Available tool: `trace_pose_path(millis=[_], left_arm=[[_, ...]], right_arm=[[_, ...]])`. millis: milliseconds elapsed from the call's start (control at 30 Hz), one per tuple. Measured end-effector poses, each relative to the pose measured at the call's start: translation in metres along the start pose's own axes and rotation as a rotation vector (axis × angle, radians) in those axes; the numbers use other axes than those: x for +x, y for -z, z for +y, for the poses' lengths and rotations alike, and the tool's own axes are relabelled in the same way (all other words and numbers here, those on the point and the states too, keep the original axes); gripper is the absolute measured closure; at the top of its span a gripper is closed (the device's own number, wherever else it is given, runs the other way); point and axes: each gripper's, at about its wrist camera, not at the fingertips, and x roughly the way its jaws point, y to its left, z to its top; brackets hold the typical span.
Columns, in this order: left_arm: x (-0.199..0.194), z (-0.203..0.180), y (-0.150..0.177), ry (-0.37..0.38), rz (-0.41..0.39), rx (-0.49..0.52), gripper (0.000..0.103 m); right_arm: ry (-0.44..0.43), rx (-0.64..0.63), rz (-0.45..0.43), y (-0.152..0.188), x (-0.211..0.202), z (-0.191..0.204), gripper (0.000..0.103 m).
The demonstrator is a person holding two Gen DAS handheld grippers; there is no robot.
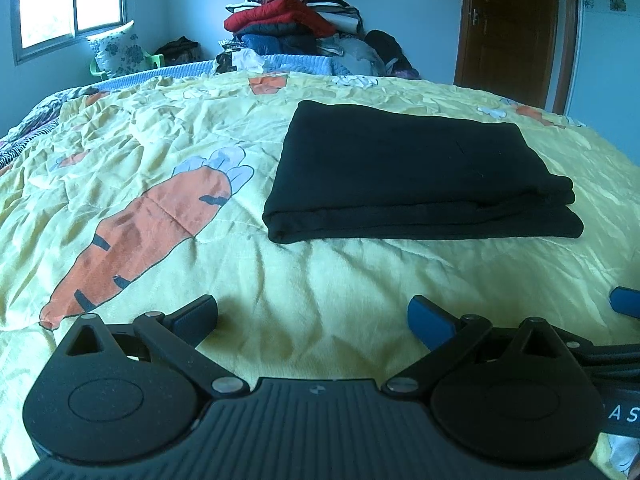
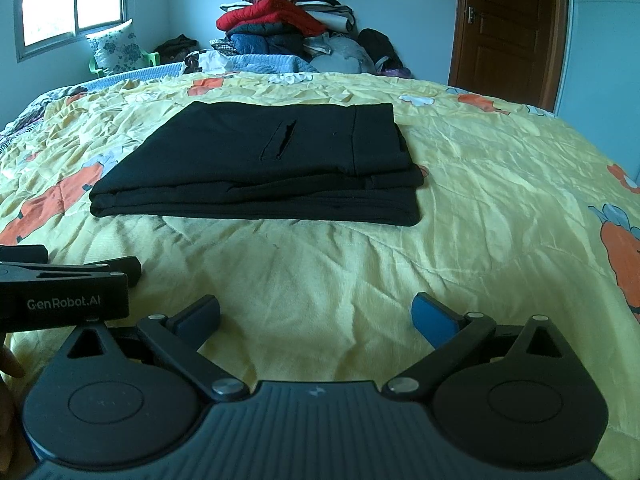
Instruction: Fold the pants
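Observation:
The black pants (image 1: 416, 172) lie folded into a flat rectangular stack on the yellow carrot-print bedspread (image 1: 304, 280). In the right wrist view the pants (image 2: 264, 164) show a pocket slit on top. My left gripper (image 1: 312, 318) is open and empty, held back from the near edge of the pants. My right gripper (image 2: 316, 318) is open and empty, also short of the pants. The left gripper's body shows at the left edge of the right wrist view (image 2: 68, 284). A blue fingertip of the right gripper shows at the right edge of the left wrist view (image 1: 626, 300).
A tall pile of clothes and blankets (image 1: 296, 20) stands at the far side of the bed. A brown door (image 1: 512, 28) is at the back right. A window (image 1: 68, 0) and a green chair with a flowered pillow (image 1: 120, 54) are at the back left.

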Motion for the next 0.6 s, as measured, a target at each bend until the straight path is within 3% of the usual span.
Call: trace_pose_path(millis=[600], left_arm=[[-0.0018,-0.0011,0.0,-0.01,-0.005,0.004,0.0]], right_arm=[[0.014,0.009,0.001,0.0007,0.0008,0.0016,0.0]])
